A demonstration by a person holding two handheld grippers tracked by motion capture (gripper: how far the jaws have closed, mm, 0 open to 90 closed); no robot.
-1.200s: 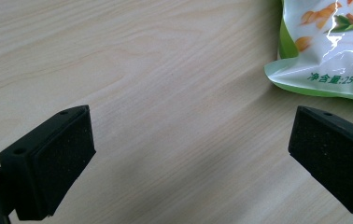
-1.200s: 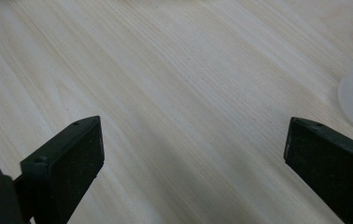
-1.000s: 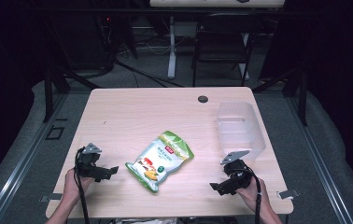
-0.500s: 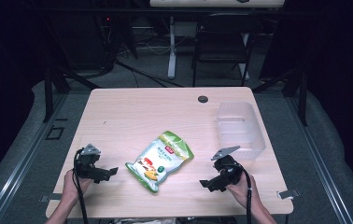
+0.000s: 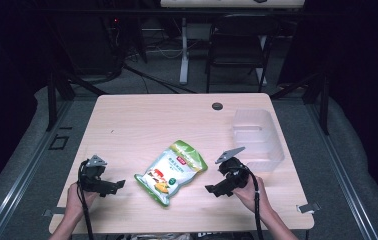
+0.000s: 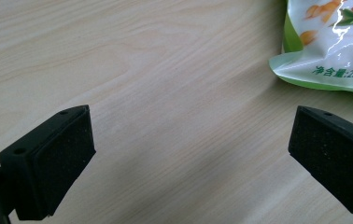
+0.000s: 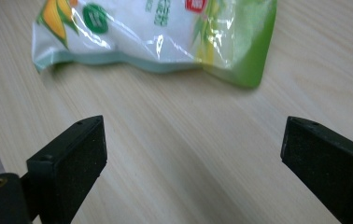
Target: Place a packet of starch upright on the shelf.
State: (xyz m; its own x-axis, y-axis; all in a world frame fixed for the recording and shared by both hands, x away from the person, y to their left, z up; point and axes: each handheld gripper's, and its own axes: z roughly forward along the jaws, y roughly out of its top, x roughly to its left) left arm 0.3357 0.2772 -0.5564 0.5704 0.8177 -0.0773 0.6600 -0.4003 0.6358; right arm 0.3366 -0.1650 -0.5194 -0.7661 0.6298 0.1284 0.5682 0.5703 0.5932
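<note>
A green and white snack bag [image 5: 172,171] lies flat near the middle front of the wooden table [image 5: 147,125]. My left gripper [image 5: 118,185] rests low at the front left, jaws wide open and pointing at the bag's near corner [image 6: 326,56]. My right gripper [image 5: 211,189] is open too, just right of the bag, aimed at its long side [image 7: 165,32]. Bare wood shows between both pairs of jaws.
A clear plastic bin [image 5: 257,137] stands at the table's right side, behind my right gripper. A small dark grommet [image 5: 217,106] sits near the far edge. A chair and desk legs stand on the floor beyond the table.
My right gripper has slid left and a little forward toward the bag. The left gripper and the bag have stayed where they were.
</note>
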